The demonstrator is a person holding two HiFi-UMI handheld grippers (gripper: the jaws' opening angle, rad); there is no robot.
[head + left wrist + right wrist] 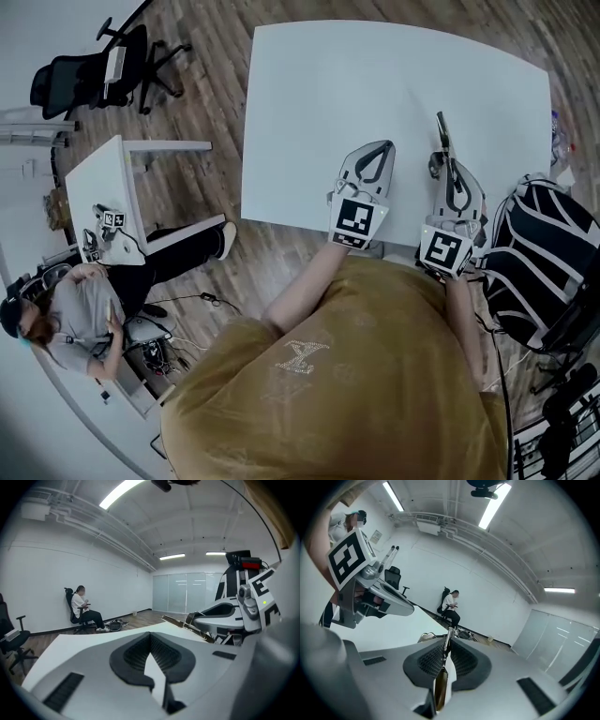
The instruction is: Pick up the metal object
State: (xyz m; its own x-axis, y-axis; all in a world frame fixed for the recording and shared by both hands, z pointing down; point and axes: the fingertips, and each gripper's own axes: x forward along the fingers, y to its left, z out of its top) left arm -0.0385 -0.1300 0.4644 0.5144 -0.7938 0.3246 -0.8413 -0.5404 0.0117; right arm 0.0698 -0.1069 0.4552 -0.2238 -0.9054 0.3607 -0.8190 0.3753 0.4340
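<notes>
A thin metal object [440, 126] sticks out past the tip of my right gripper [443, 150], above the right part of the white table [375, 84]. In the right gripper view, the jaws of that gripper [446, 645] are shut on the metal strip [440, 681], which runs edge-on between the pads. My left gripper [382, 148] hovers beside it near the table's front edge. In the left gripper view, my left gripper [151, 637] has its tips together with nothing between them. The same view shows the metal object [180, 622] projecting from the right gripper [225, 609].
A black-and-white striped bag [544, 253] stands right of the table. On the left are a small white table [103, 183], a black office chair [89, 70] and a seated person [80, 314]. The person holding the grippers stands at the table's front edge.
</notes>
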